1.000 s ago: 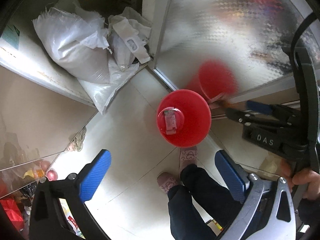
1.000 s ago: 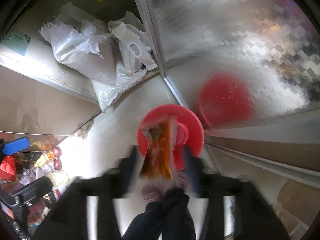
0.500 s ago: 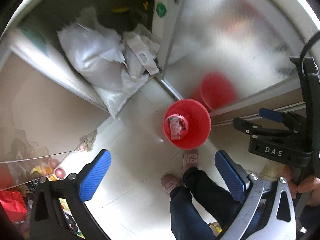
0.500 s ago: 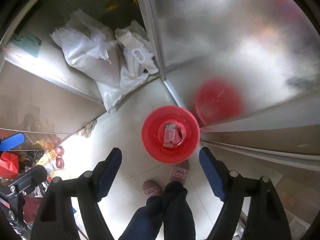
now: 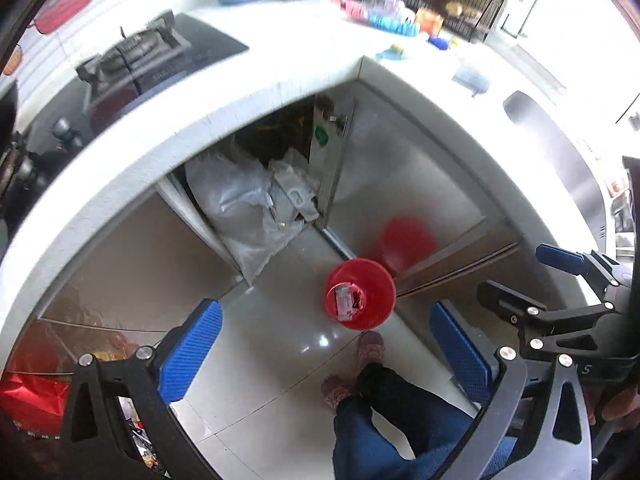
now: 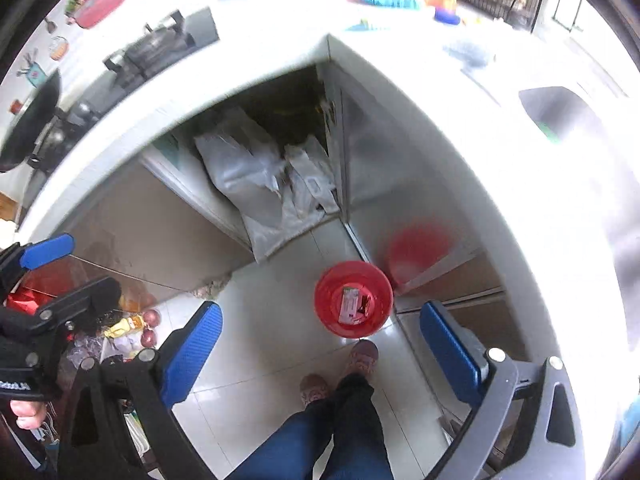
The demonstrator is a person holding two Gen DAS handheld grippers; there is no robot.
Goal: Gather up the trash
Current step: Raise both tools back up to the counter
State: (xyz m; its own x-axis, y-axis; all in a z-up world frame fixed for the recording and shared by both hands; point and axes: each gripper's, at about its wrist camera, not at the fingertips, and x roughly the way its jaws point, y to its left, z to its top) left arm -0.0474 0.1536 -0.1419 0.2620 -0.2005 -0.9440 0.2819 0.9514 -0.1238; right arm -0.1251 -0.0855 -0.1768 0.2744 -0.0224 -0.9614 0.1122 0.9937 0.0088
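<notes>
1. Down on the pale tiled floor (image 5: 256, 344), a red bin (image 5: 360, 293) stands just in front of the person's slippered feet (image 5: 370, 350), and a flat wrapper (image 6: 350, 305) lies inside it on the bottom.
2. Above the bin, the right gripper (image 6: 318, 350) points steeply down; its blue fingers (image 6: 191, 354) have just been opening and now stand wide apart with nothing between them.
3. Above the bin too, the left gripper (image 5: 324, 354) has its blue fingers (image 5: 191, 350) spread wide and empty, with the bin showing through the gap.
4. Behind the bin, a shiny cabinet door (image 5: 408, 184) carries a blurred red reflection of it.
5. Left of that door and beyond the bin, an open cupboard holds crumpled white plastic bags (image 5: 244, 208) that spill forward onto the floor.
6. Over the cupboard, well above the bin, runs a white tabletop (image 5: 304, 64) with a gas stove (image 5: 132, 60) on its left stretch, and a kettle, cups and a wire dish rack crowded along the back.
7. Far left of the bin, loose clutter sits on the floor: onions (image 6: 150, 326), a yellowish packet and a red bag (image 5: 28, 400).
8. Nothing lies between either gripper and the bin's open mouth; the person's dark trouser legs (image 6: 340, 432) fill the near edge below it.
</notes>
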